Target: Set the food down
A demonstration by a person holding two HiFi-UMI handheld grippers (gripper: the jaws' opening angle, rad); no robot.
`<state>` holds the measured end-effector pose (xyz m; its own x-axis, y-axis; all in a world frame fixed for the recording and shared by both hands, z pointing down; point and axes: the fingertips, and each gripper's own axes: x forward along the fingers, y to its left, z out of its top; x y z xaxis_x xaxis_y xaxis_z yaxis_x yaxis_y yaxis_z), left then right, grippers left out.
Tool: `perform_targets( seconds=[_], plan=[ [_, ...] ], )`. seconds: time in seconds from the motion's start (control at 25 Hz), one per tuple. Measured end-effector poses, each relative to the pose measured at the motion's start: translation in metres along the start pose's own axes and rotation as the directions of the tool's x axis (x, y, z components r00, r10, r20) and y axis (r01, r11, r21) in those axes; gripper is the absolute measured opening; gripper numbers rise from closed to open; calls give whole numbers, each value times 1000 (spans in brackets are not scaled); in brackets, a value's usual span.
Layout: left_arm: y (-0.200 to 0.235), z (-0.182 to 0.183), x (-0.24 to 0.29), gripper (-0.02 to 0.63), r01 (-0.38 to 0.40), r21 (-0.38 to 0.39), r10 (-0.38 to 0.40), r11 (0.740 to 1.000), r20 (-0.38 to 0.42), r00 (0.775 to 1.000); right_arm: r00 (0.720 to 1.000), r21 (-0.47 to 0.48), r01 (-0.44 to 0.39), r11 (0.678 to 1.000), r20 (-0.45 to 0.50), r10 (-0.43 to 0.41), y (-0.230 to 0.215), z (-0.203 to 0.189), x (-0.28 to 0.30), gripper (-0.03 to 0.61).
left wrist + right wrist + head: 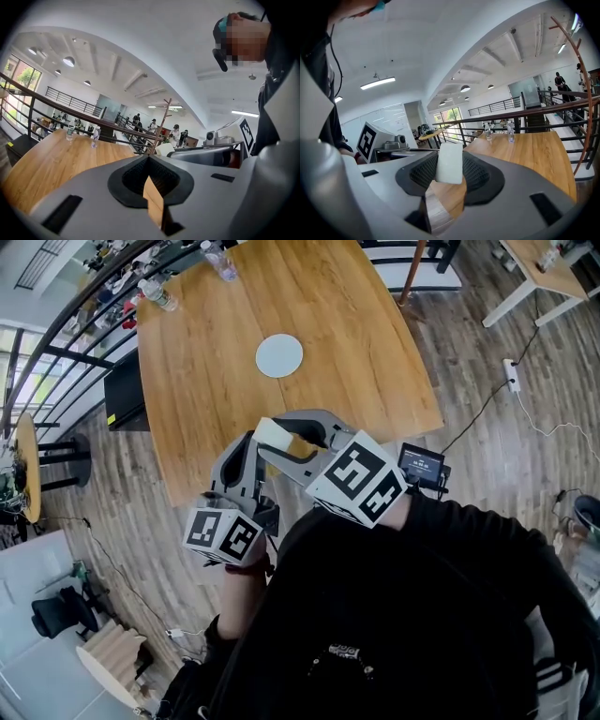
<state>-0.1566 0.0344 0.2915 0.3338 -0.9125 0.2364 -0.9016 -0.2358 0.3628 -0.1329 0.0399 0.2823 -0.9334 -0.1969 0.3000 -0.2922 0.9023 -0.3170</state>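
Observation:
My right gripper (284, 439) is shut on a pale, whitish block of food (273, 432), held in the air over the near edge of the wooden table (366, 343). In the right gripper view the food (449, 162) stands upright between the black pads (480, 176). My left gripper (246, 450) hangs just left of it, beside the food. In the left gripper view its jaws (149, 158) meet at the tips with nothing between them. A round white plate (279, 355) lies on the table, farther out than both grippers.
Two water bottles (157, 294) (222, 261) stand at the table's far edge. A black railing (56, 352) runs along the left. A small black device (422, 465) with a screen sits by the table's near right corner. Cables (525, 418) trail over the wooden floor.

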Motion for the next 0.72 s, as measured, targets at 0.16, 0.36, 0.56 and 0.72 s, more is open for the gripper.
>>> perform_targets(
  seconds=[0.16,0.36,0.56,0.72],
  plan=[
    [-1,4,21,3,-16,-1,16,1000,-12,1000,1000,16,-20,1000,1,20,-21,5,-2,176],
    [-5,4,41,3,-37,-5,37,999,-37,999,998,35,-58,998,6,58,-41,8,-7,176],
    [-10,1,58,3,-48,-1,47,999,-84,995,996,70,-84,994,6,83,-59,6,-13,176],
    [-12,-2,72,3,-41,11,42,999,-112,993,997,97,-79,992,19,78,-72,4,-16,176]
  ],
)
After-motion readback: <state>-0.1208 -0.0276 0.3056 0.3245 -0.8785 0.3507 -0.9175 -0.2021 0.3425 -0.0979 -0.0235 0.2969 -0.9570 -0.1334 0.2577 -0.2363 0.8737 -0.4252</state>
